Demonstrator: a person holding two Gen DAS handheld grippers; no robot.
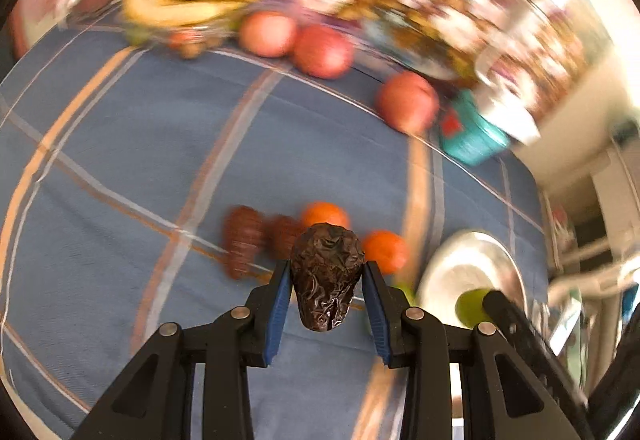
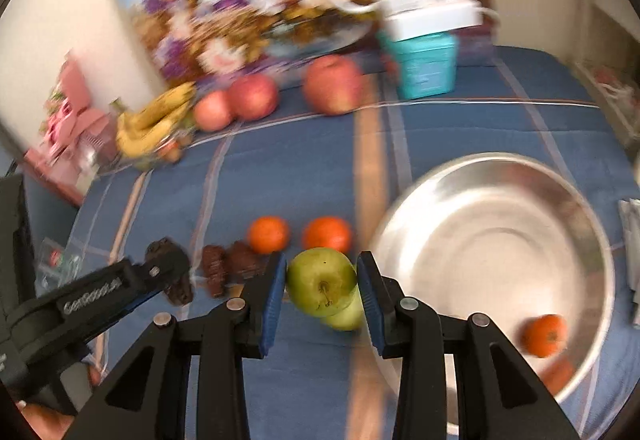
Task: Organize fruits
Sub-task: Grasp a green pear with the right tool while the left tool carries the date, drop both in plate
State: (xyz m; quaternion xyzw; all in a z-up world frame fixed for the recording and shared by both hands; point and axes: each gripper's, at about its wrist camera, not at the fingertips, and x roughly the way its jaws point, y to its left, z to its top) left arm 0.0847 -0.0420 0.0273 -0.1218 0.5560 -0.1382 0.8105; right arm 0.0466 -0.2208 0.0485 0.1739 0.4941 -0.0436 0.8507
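Pinched between left gripper [image 1: 326, 272] pads: wrinkled dark date [image 1: 326, 276]. Right gripper [image 2: 322, 280] clamped on green apple [image 2: 320, 280], beside steel bowl [image 2: 592, 240] holding what looks like a tangerine [image 2: 544, 334].

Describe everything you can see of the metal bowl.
The bowl is round, wide and shallow, of shiny silvery metal with a flat bottom and sloping wall. It stands upright on the blue striped cloth, right of the two oranges on the cloth. One orange lies inside against the near wall, with its reflection beside it. Neither gripper touches it. In the left wrist view only part of it shows.
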